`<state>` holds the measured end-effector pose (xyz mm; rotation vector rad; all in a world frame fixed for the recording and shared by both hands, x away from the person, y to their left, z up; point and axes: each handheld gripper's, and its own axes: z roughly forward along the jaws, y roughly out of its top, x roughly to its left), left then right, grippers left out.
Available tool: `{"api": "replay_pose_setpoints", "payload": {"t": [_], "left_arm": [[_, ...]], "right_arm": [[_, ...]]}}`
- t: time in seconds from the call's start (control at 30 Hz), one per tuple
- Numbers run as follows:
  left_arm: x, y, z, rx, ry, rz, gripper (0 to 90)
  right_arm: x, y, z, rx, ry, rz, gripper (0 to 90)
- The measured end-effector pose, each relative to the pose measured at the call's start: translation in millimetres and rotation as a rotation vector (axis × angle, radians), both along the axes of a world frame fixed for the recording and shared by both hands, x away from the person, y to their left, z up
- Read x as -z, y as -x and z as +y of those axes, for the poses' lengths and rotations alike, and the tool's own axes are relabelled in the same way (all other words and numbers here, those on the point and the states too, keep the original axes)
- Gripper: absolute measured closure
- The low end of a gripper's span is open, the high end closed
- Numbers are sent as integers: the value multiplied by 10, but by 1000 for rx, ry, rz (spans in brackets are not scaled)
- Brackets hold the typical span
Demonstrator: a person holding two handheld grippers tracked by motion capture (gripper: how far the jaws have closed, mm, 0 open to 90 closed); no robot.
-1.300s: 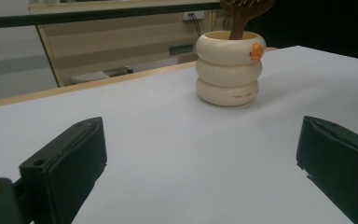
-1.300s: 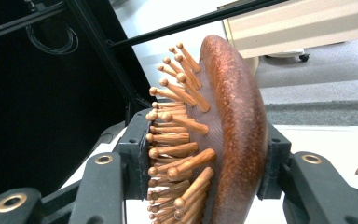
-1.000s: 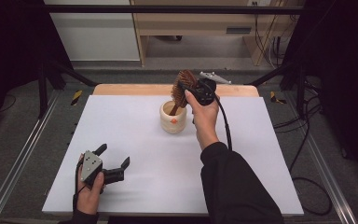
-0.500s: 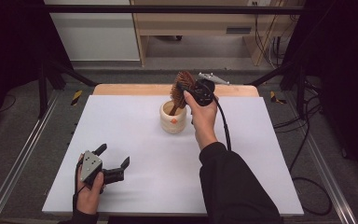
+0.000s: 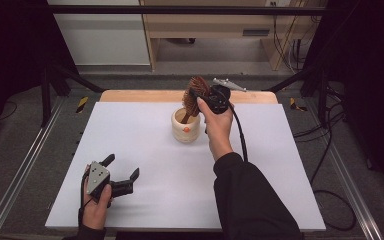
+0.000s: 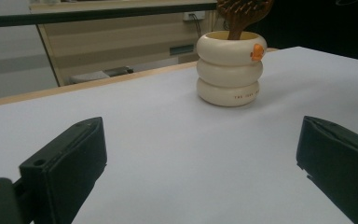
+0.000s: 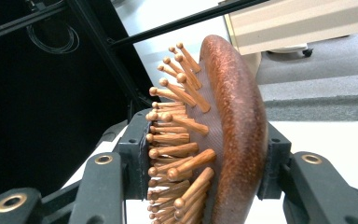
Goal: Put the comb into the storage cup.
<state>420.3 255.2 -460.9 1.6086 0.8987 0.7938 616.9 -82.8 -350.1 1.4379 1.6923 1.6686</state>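
Right gripper (image 5: 203, 96) clamped across wooden hairbrush (image 7: 223, 130) head, handle down in cream holder (image 5: 185, 126); likely light, rigid, pins springy; left gripper (image 5: 121, 173) open, idle.

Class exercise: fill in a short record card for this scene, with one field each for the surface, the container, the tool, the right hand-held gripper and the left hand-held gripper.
surface: white table
container: cream ribbed cup, upright, near the far edge of the table
tool: wooden hairbrush, handle down inside the cup, head above the rim
right hand-held gripper: jaws shut on the hairbrush head, bristle side against one jaw and back against the other
left hand-held gripper: jaws wide apart, holding nothing, near corner of the table
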Motion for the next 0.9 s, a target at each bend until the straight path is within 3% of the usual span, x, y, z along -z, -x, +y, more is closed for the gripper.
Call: {"api": "replay_pose_setpoints", "payload": {"t": [0.9], "left_arm": [[-4, 2, 15, -3, 9, 1, 17]], "right_arm": [[79, -29, 39, -7, -15, 8, 493]]}}
